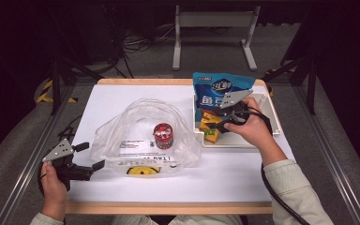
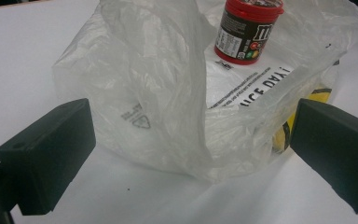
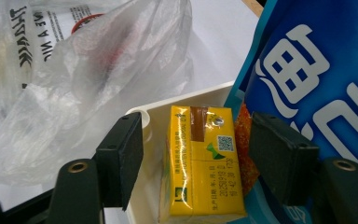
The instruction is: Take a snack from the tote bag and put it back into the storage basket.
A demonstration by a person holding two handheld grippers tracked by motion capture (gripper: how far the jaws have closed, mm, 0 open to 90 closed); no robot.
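A yellow drink carton (image 3: 200, 168) stands in the white bin (image 3: 145, 114), against a big blue snack bag (image 3: 317, 70). My right gripper (image 3: 198, 140) is open with one jaw on each side of the carton, and a gap shows on both sides. In the high view the right gripper (image 1: 217, 125) reaches into the bin (image 1: 274, 123) beside the blue bag (image 1: 220, 86) and the carton (image 1: 208, 123). My left gripper (image 1: 91, 155) is open on the table, at the front left corner of a clear plastic bag (image 1: 136, 126). A red candy tub (image 1: 163, 136) stands upright inside the bag.
The left gripper (image 2: 191, 126) faces the crumpled bag (image 2: 158, 93) with the tub (image 2: 247, 30) behind its fold. A green pack (image 1: 211, 134) lies in the bin's front corner. The white table (image 1: 108, 93) has free room left of the bag and along the front edge.
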